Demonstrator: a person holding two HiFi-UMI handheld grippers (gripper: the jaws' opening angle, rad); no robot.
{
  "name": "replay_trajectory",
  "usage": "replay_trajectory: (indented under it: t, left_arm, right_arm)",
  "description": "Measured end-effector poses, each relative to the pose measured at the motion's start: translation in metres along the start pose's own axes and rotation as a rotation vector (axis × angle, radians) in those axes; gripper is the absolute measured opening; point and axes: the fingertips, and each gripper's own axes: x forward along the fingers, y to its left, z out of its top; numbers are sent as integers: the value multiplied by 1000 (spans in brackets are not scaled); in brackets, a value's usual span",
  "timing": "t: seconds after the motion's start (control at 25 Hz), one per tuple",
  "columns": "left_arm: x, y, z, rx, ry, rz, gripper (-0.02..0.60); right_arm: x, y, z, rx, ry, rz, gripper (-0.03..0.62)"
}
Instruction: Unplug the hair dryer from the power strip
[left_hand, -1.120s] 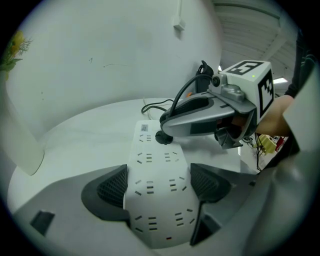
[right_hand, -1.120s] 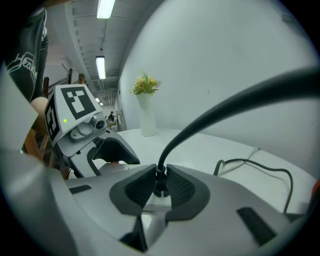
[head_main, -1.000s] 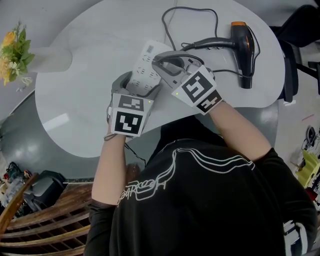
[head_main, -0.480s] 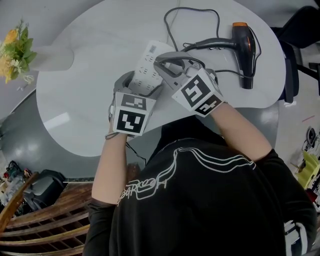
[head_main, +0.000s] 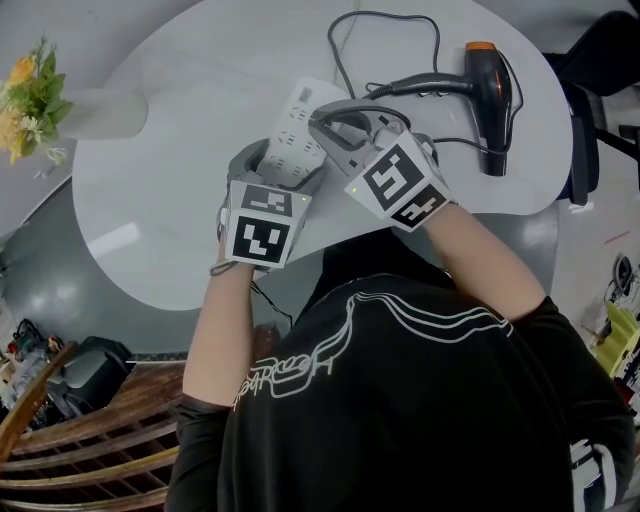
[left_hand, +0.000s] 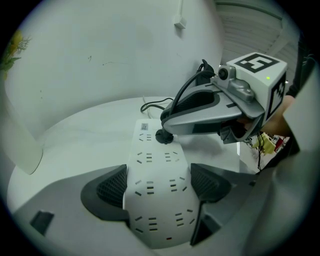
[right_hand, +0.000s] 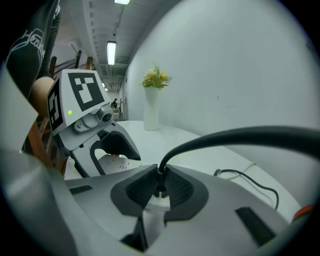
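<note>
White plastic, the power strip (left_hand: 157, 200) lies on the worktop (head_main: 170, 140) just as it did a second ago, and both claws sit where they were. The right claw (right_hand: 159, 187) is closing, its pads against the black plug (left_hand: 164, 136) seated at the strip's far end. The left claw (left_hand: 160, 186) clamps the strip's near end by both sides. The hair dryer (head_main: 488, 95) lies well apart. A small label (left_hand: 145, 126) on the strip is unreadable.
</note>
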Motion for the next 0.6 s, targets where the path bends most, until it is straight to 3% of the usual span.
replay_trajectory:
  t: [0.24, 0.48, 0.6]
  left_arm:
    - [1, -2, -1, -2, 11, -13, 388]
    - [1, -3, -1, -14, 6, -14, 388]
    - [1, -5, -1, -14, 4, -10, 388]
  right_arm:
    - [0, 4, -1, -91, 28, -27, 32]
    - [-4, -2, -2, 126, -23, 31, 31]
    - [-6, -3, -3, 161, -32, 33, 29]
